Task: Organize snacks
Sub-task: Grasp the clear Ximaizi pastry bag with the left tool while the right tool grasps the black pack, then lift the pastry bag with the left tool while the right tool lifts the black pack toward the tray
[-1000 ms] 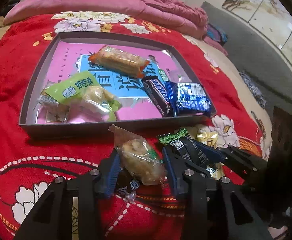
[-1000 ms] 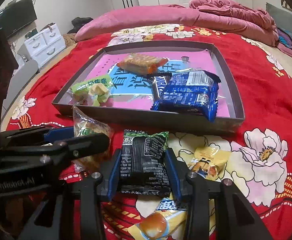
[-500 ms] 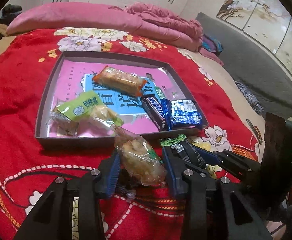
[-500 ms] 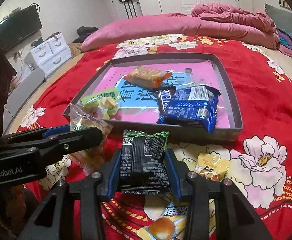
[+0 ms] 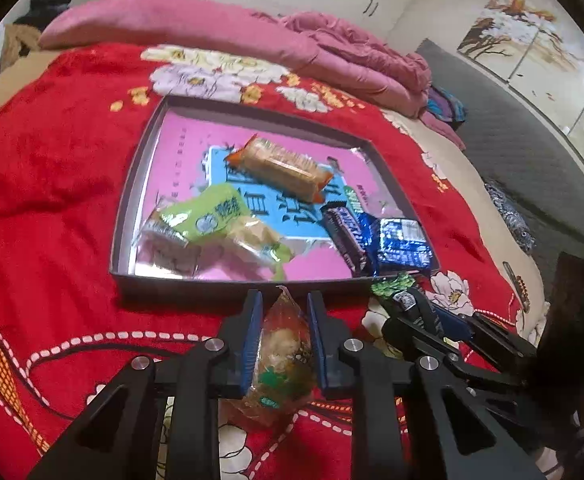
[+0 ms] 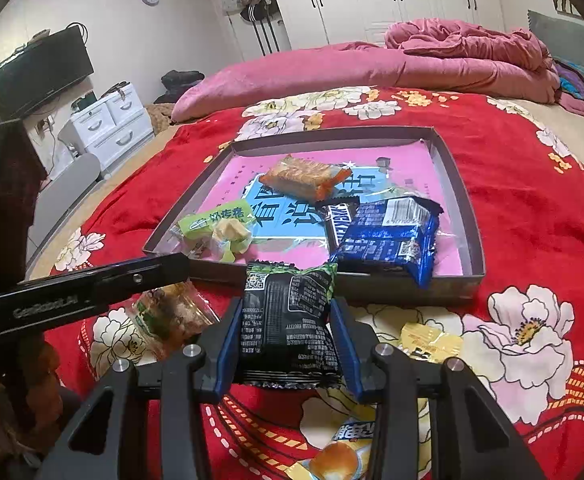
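Tray (image 5: 125, 216) is placed at twelve o'clock from both claws; clear packet (image 5: 281, 354) just clamped by left claw (image 5: 281, 312), black packet (image 6: 287, 320) gripped by right claw (image 6: 287, 320).

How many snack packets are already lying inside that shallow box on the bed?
4 that I can make out in the box: an orange cracker pack at the back, a green packet front-left, a dark chocolate bar and a blue packet front-right. Smaller ones may be hidden beneath.

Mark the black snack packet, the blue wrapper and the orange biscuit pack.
black snack packet (image 6: 287, 320), right wrist view, middle of its face
blue wrapper (image 6: 388, 236), right wrist view, centre
orange biscuit pack (image 5: 281, 164), left wrist view, centre
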{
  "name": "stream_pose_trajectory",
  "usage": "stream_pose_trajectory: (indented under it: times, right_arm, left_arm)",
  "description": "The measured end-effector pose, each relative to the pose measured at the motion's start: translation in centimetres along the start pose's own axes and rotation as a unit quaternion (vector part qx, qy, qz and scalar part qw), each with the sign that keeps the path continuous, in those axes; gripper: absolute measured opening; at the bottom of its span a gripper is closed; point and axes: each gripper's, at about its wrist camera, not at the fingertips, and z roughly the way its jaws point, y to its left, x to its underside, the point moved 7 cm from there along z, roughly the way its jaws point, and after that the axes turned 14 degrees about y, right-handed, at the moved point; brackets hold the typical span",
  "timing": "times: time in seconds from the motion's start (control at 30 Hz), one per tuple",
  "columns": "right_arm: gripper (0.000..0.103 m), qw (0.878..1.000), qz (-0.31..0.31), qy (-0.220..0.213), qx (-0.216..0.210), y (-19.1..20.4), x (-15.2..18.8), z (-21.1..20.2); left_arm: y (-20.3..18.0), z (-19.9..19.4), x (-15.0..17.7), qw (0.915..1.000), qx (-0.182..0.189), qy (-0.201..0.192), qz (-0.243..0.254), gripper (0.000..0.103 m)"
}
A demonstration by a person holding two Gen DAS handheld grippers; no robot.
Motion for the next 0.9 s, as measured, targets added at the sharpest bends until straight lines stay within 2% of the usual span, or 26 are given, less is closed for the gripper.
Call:
stream_pose_trajectory:
  times: [0.2,0.27,0.33,0.4,0.47,0.57,0.73,0.9]
  right_arm:
    - [0.043,1.000,0.008,0.002,-0.003,-0.2,0.0,0.2]
    - [0.043,1.000,0.009,0.003,-0.004,-0.3,0.0,0.3]
    - [0.043,1.000,0.009,0.004,-0.005,-0.3,0.1,0.3]
    - [0.043,1.000,0.010,0.005,-0.006,-0.3,0.1,0.3]
    - [0.043,1.000,0.011,0.004,-0.007,-0.4,0.0,0.3]
    - [0.043,1.000,0.014,0.003,-0.011,-0.4,0.0,0.3]
    - [0.043,1.000,0.015,0.000,-0.013,-0.4,0.0,0.1]
    - [0.043,0.999,0.028,-0.003,-0.021,-0.7,-0.2,-0.1]
  left_arm:
    - [0.4,1.0,0.7,0.9995,0.009,0.029,-0.010,0.024]
    - [0.7,1.6,1.0,0.9990,0.002,0.042,-0.016,0.025]
    - [1.0,2.0,1.3,0.9981,0.003,0.057,-0.023,0.030]
    - [1.0,2.2,1.4,0.9975,0.013,0.066,-0.024,0.046]
    - [0.8,2.0,1.6,0.9974,0.021,0.067,-0.017,0.054]
    - [0.5,1.5,1.9,0.9973,0.025,0.069,-0.006,0.062]
    - [0.0,1.1,2.9,0.9964,0.006,0.079,0.029,0.065]
    - [-0.3,1.3,3.8,0.9939,-0.028,0.089,0.057,0.066]
